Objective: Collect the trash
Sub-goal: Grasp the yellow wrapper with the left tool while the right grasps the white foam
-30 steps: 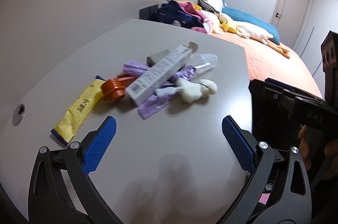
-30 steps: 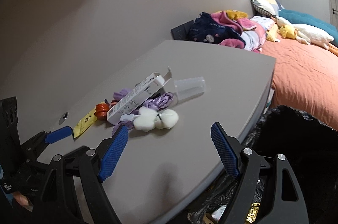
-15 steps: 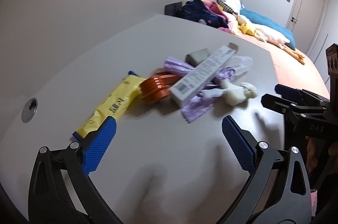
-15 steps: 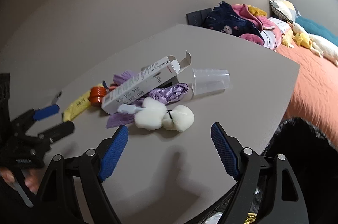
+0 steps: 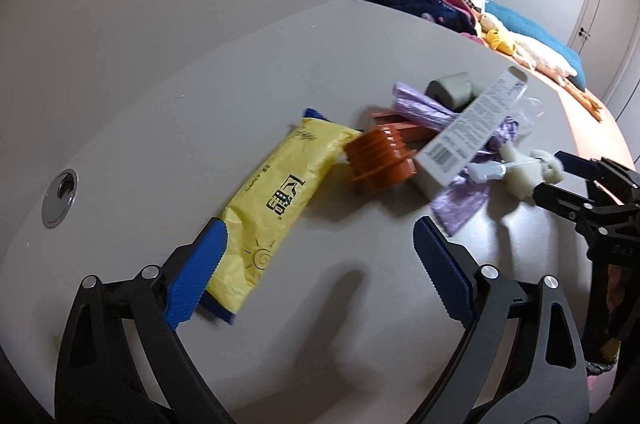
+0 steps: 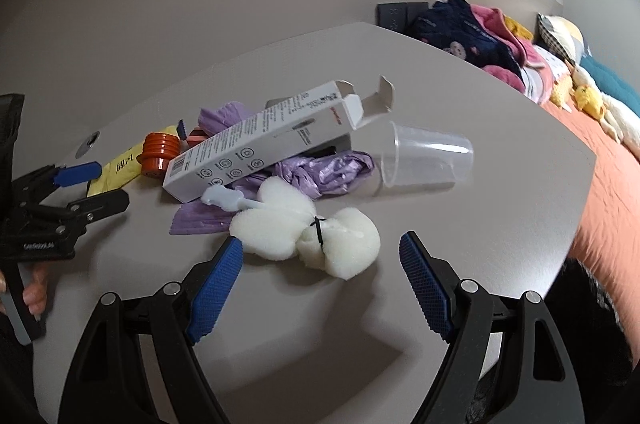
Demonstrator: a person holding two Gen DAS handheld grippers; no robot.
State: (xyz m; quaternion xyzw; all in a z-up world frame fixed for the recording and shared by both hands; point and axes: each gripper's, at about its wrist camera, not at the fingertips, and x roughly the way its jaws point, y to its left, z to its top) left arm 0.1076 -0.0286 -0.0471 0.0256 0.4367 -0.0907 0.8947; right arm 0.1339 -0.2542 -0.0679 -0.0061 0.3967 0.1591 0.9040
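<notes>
A trash pile lies on the grey table (image 5: pixel 200 96): a yellow packet (image 5: pixel 280 200), an orange ribbed cap (image 5: pixel 380 160), a grey carton (image 6: pixel 260 144), a purple bag (image 6: pixel 328 172), a clear cup (image 6: pixel 428 156) on its side and a white sponge brush (image 6: pixel 304 224). My left gripper (image 5: pixel 318 228) hangs low over the packet's near end; its jaws are closing, the left pad beside the packet, nothing pressed. My right gripper (image 6: pixel 320 242) is open with the sponge brush just ahead between its tips, untouched. Each gripper shows in the other's view: right gripper (image 5: pixel 560 180), left gripper (image 6: pixel 100 186).
A round cable hole (image 5: pixel 60 192) sits in the table at the left. Beyond the table's far edge is a bed (image 6: pixel 608 184) with piled clothes (image 6: pixel 472 32) and plush toys. A black bag (image 6: pixel 588 312) hangs below the table's right edge. A hand (image 6: pixel 34 292) holds the left gripper.
Both grippers came forward and lower toward the pile. The left one swung left onto the yellow packet and narrowed slightly. The right one reached the sponge brush.
</notes>
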